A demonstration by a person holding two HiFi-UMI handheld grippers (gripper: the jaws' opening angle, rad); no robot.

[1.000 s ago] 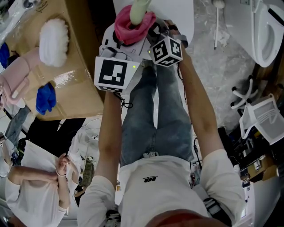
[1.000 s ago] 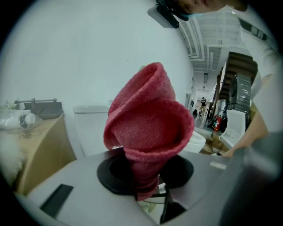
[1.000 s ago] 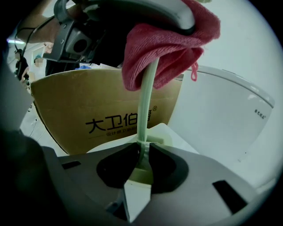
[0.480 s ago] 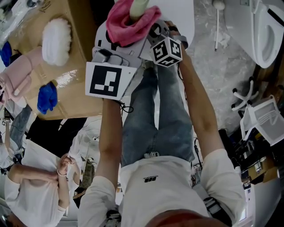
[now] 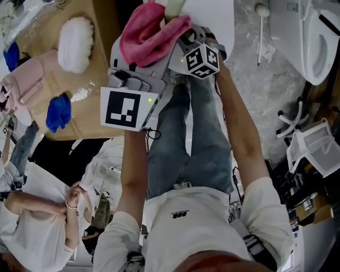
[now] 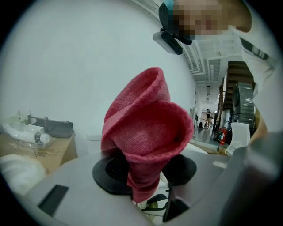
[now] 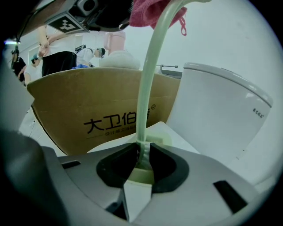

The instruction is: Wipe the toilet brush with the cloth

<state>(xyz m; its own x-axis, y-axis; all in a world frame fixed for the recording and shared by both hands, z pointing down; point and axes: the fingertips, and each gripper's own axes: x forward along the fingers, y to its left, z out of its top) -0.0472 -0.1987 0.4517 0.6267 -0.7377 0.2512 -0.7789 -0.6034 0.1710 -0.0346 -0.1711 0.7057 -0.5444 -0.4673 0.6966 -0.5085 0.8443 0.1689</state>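
Observation:
A pale green toilet brush handle (image 7: 149, 79) rises from my right gripper (image 7: 141, 161), whose pads press its lower end. Those jaws have just been opening a little, with the brush still between them. My left gripper (image 6: 148, 176) is shut on a pink cloth (image 6: 148, 132). In the head view the cloth (image 5: 146, 37) is bunched against the handle (image 5: 172, 6) at the top edge, with the left gripper (image 5: 151, 56) just below it and the right gripper (image 5: 183, 38) to its right. The right gripper view shows the cloth (image 7: 154, 11) high on the handle. The brush head is hidden.
A cardboard box (image 5: 90, 69) at the left carries a white fluffy item (image 5: 75, 42) and a blue cloth (image 5: 57, 111). A white toilet (image 5: 319, 37) stands at the far right, a second brush (image 5: 260, 26) lies on the floor, and another person (image 5: 37, 228) is at the lower left.
My left gripper has risen with the pink cloth, sliding it further up the handle; the cloth has spread and shifted left. The right gripper and brush have kept still.

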